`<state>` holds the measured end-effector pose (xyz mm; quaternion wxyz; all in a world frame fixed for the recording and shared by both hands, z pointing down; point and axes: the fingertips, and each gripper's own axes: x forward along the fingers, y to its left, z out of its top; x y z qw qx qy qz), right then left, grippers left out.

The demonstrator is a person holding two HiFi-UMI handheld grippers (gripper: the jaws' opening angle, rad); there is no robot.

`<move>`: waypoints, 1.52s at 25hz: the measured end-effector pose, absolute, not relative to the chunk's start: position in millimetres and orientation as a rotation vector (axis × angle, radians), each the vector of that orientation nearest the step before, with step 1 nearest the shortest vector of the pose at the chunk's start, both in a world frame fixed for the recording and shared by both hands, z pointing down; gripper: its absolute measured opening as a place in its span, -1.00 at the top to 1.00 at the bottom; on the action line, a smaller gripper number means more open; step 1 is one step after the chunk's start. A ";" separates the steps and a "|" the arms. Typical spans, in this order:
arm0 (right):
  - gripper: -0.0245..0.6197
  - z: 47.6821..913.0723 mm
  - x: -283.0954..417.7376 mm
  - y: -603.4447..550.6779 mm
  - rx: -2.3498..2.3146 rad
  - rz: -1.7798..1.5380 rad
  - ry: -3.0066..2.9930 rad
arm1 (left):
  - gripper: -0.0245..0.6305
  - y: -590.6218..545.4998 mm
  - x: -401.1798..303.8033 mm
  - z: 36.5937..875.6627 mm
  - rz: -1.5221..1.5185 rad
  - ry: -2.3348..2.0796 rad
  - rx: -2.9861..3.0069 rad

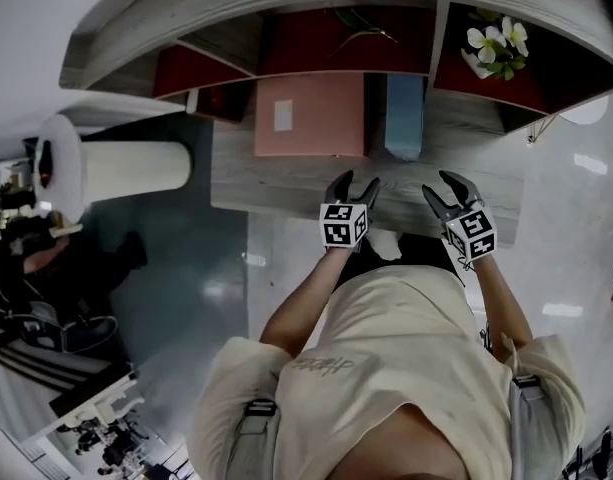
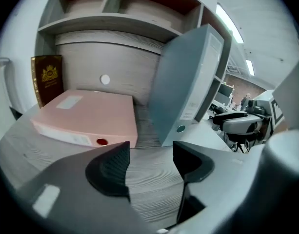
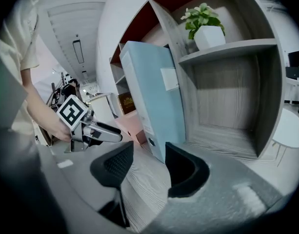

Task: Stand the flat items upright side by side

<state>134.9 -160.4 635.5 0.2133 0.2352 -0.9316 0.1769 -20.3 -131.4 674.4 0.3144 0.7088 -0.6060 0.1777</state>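
Observation:
A pink binder (image 1: 308, 116) (image 2: 88, 117) lies flat on the wooden desk (image 1: 276, 183). To its right a light blue binder (image 1: 404, 116) (image 2: 188, 87) (image 3: 156, 96) stands upright on its edge. My left gripper (image 1: 354, 190) (image 2: 150, 159) hovers open over the desk's front, just short of the gap between the two binders, nothing between its jaws. My right gripper (image 1: 448, 190) (image 3: 148, 161) is open too and empty, near the desk's front, right of the blue binder. In the right gripper view the left gripper (image 3: 93, 129) shows at left.
A dark red book (image 2: 47, 77) leans upright behind the pink binder. Shelf compartments rise behind the desk; one holds a white pot with a plant (image 1: 498, 48) (image 3: 205, 26). A white cylindrical lamp (image 1: 116, 168) sits left of the desk.

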 end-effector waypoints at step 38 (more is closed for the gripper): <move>0.02 719.9 -45.5 -154.9 1.007 0.685 -2.130 | 0.05 -59.2 -313.5 681.8 0.383 -1.573 1.831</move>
